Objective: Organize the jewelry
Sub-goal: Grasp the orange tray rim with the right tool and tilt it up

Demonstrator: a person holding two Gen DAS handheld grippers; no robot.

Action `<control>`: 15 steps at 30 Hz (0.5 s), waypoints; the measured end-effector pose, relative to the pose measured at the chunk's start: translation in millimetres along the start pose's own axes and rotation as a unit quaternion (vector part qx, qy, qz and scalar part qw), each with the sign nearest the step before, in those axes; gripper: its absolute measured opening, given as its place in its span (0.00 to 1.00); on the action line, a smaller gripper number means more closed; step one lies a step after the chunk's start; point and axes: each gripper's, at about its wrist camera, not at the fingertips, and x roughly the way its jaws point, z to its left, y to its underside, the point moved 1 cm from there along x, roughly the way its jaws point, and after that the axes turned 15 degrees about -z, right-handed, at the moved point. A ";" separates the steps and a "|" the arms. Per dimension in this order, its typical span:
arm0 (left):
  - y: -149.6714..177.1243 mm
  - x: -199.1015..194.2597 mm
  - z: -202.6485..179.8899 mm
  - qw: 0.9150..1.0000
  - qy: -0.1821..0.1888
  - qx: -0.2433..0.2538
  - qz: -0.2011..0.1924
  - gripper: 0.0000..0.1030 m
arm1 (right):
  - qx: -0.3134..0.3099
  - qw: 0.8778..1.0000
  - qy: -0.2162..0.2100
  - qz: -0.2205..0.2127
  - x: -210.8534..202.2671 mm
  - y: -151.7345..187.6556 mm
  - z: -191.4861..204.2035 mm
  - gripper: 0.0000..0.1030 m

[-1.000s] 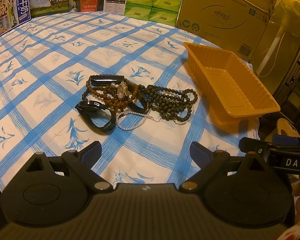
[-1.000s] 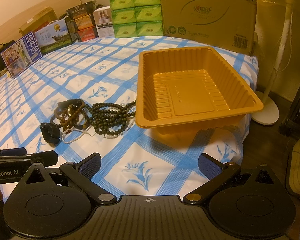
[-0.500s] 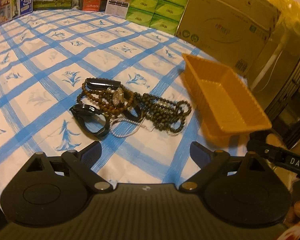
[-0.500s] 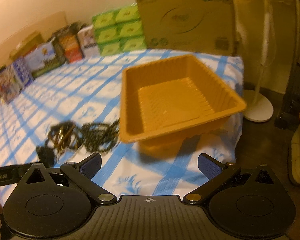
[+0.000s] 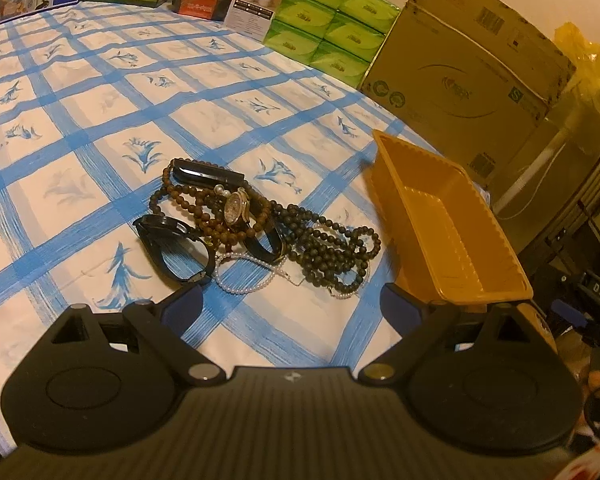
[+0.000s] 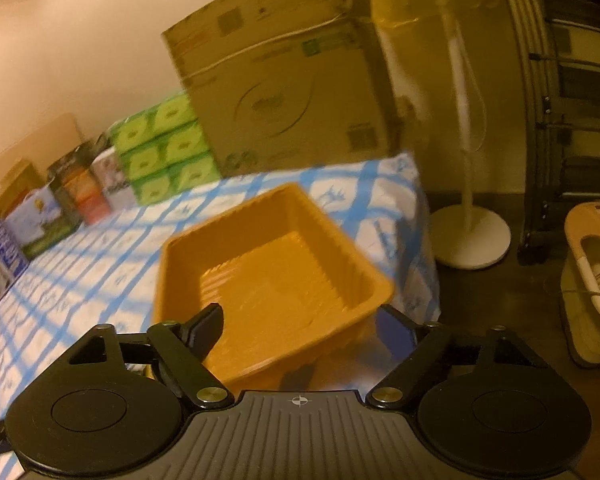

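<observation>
My orange tray (image 6: 284, 276) looks empty; all jewelry (image 5: 256, 228) lies piled beside it. My right hand-held gripper (image 6: 300, 324) is closing around its near rim, seemingly untouched; left hand-held gripper (image 5: 290, 306) released.

table (image 5: 100, 80), blue-checked cloth | on it: jewelry heap (image 5: 256, 228); orange tray (image 5: 452, 224); boxes (image 5: 332, 16) along far edge

A glossy, ribbed plastic finish is being shown by the orange tray (image 5: 452, 236). Beside the tray, matt wooden-looking beads (image 5: 332, 244), a string of small shiny pearls (image 5: 244, 280) and a smooth black band (image 5: 176, 248) are being displayed on a matt printed cloth (image 5: 100, 128). Behind the tray, plain matt cardboard is being presented by a box (image 5: 472, 68).
</observation>
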 end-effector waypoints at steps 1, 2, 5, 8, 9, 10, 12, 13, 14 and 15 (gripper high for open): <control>0.2 1.4 0.7 1.000 0.001 -0.001 0.000 0.91 | 0.004 1.000 0.002 -0.009 3.6 -2.3 -4.9 0.78; 0.7 2.7 1.2 1.000 0.001 -0.002 0.001 0.91 | 0.009 1.000 0.004 -0.016 7.7 -4.2 -10.2 0.76; 1.8 6.8 2.3 1.000 0.002 -0.003 0.003 0.91 | 0.023 0.999 0.009 -0.027 23.0 -5.7 -24.6 0.69; 3.3 10.8 2.2 1.000 0.002 -0.002 0.005 0.91 | 0.035 0.999 0.020 -0.027 41.7 -1.8 -37.3 0.62; 3.7 12.4 2.0 1.000 0.001 0.000 0.006 0.91 | 0.042 0.999 0.024 -0.025 47.1 0.7 -41.5 0.61; 4.3 13.8 2.1 1.000 0.000 0.001 0.007 0.91 | 0.050 0.998 0.027 -0.022 52.1 3.3 -45.6 0.58; 5.2 16.6 2.6 1.000 -0.001 0.001 0.009 0.91 | 0.066 0.997 0.026 -0.018 58.7 7.9 -52.8 0.55; 5.6 18.1 3.1 1.000 -0.001 0.000 0.011 0.91 | 0.075 0.997 0.029 -0.016 62.2 10.7 -56.0 0.52; 6.0 19.7 3.5 1.000 0.000 -0.002 0.013 0.91 | 0.081 0.996 0.030 -0.014 65.8 12.8 -58.4 0.49; 6.5 21.1 3.6 1.000 0.001 -0.003 0.015 0.91 | 0.087 0.996 0.029 -0.012 68.8 14.4 -61.0 0.47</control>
